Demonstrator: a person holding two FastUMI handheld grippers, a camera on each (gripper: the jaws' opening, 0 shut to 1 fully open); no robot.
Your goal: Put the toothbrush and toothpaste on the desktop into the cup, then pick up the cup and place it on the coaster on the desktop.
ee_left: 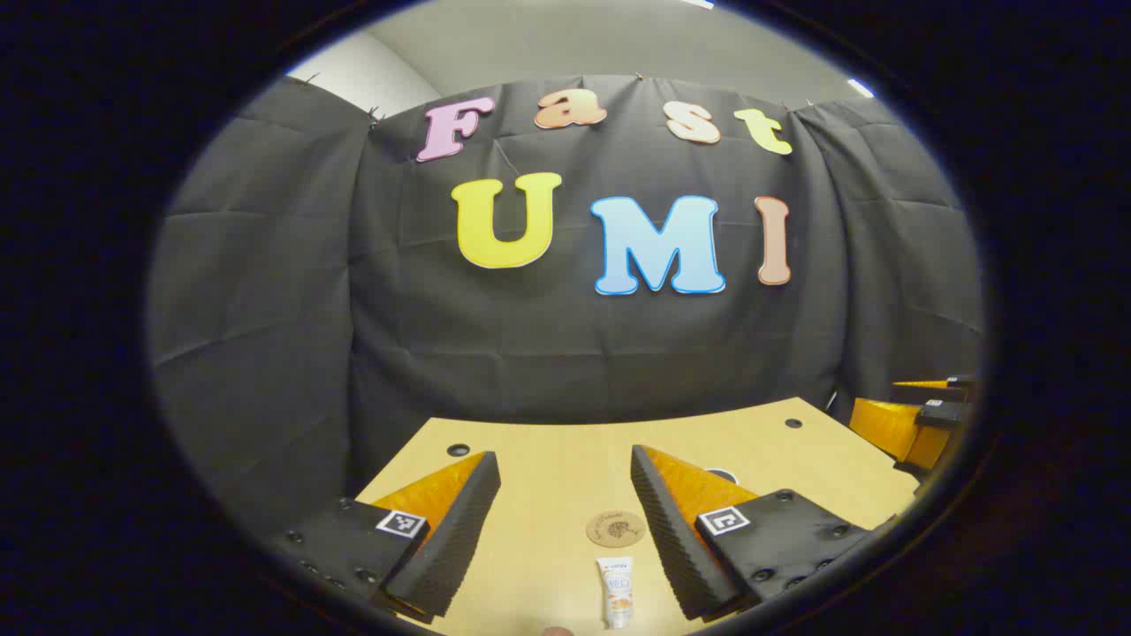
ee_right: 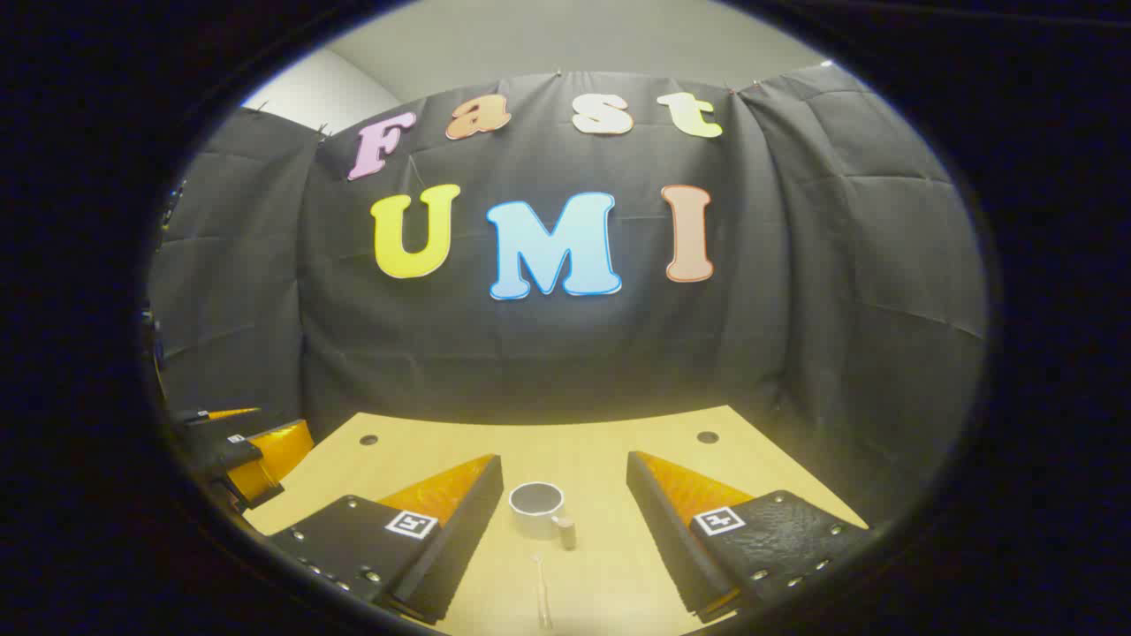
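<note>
Jaws of your left gripper (ee_left: 565, 517) stand spread wide with nothing between them. Just ahead and below, in the gap, lies the toothpaste (ee_left: 616, 590), its long axis running straight away from you, cap end nearest. Just beyond it sits the round coaster (ee_left: 616, 528). Your right gripper (ee_right: 565, 512) is spread the same way and holds nothing. The toothbrush (ee_right: 542, 596) lies in its gap, thin and pointing away from you, with the cup (ee_right: 536, 508) upright just past it, handle toward you. By this layout, the left is nearer the toothpaste, the right nearer the toothbrush. All rest on a pale wooden desktop (ee_right: 618, 459) with black cloth behind.
</note>
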